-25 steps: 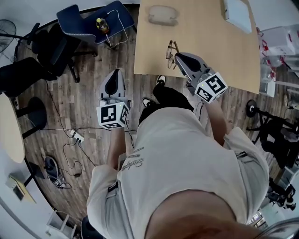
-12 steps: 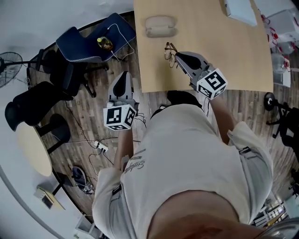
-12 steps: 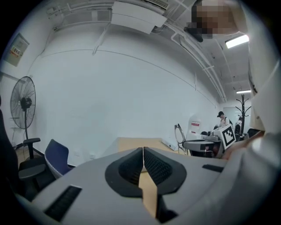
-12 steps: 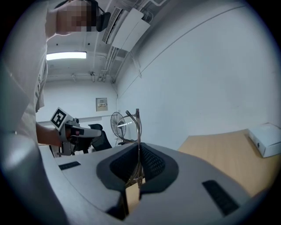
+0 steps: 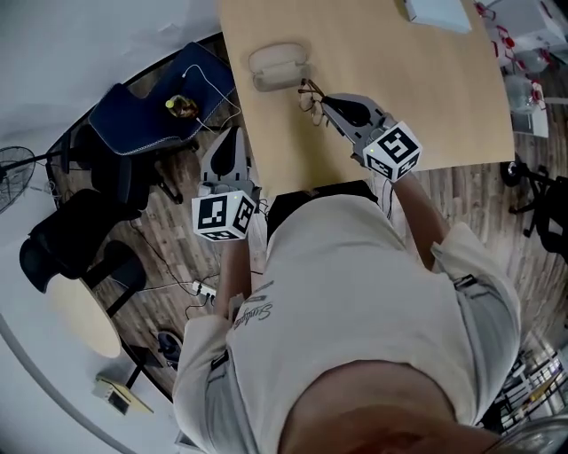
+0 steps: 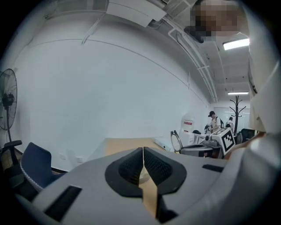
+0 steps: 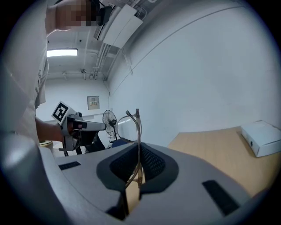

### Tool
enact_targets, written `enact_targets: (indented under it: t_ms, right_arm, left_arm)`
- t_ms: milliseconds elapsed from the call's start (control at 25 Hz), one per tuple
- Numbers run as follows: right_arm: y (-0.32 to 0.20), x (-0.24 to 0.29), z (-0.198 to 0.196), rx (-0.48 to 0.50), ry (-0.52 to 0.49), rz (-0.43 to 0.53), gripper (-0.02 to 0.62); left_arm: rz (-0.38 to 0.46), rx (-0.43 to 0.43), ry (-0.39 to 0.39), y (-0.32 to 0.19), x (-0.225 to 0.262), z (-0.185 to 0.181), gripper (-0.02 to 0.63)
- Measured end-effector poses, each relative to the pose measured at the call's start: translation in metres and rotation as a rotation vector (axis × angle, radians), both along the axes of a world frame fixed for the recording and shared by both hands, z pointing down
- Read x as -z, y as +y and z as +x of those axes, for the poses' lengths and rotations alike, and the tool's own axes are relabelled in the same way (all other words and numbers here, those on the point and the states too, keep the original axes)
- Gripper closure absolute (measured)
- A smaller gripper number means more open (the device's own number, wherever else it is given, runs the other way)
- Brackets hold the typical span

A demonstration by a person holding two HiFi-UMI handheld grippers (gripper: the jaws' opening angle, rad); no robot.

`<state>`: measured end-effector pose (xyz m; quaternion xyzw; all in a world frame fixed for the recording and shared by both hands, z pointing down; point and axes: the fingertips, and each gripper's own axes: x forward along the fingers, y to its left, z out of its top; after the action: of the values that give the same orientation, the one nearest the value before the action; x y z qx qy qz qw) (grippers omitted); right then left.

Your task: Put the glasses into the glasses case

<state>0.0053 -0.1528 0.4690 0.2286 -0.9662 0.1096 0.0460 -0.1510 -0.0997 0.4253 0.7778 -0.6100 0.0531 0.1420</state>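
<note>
A pair of thin-rimmed glasses (image 5: 310,94) hangs over the wooden table (image 5: 399,80), pinched by my right gripper (image 5: 325,100), which is shut on it. In the right gripper view the glasses (image 7: 135,127) stick up from between the closed jaws. A beige glasses case (image 5: 279,66) lies shut on the table, just up and left of the glasses. My left gripper (image 5: 232,142) is shut and empty, off the table's left edge above the floor. In the left gripper view its jaws meet with nothing between them, and the glasses (image 6: 176,141) show far off at the right.
A white box (image 5: 435,12) lies at the table's far edge. A blue chair (image 5: 155,115) with a yellow item stands left of the table, near black office chairs (image 5: 62,248) and floor cables. Other people stand in the distance.
The right gripper has carried the glasses closer to the case. The left gripper stays shut beside the table's left edge. The view has shifted toward the table.
</note>
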Motion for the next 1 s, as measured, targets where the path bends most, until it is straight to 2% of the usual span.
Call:
enact_targets:
  t_ms: [320,480,760,1000]
  right_arm:
    - [-0.020,-0.006,-0.026,-0.025,0.049,-0.001,0.588]
    - [-0.033,-0.012,-0.038,-0.041,0.103,0.010,0.588]
    - [-0.050,-0.033,-0.050,0.063,0.306,0.105,0.588]
    - [-0.064,-0.048,-0.056,0.153,0.414,0.142,0.588]
  left_arm:
    - [-0.007,-0.065,-0.037,-0.015,-0.015,-0.025,0.589]
    - [-0.041,-0.104,-0.040,-0.023,-0.032,-0.042,0.589]
    - [-0.033,-0.104,-0.051,-0.043,-0.040,-0.048,0.589]
    - [-0.049,-0.114,-0.043,-0.050,-0.039,-0.042,0.589]
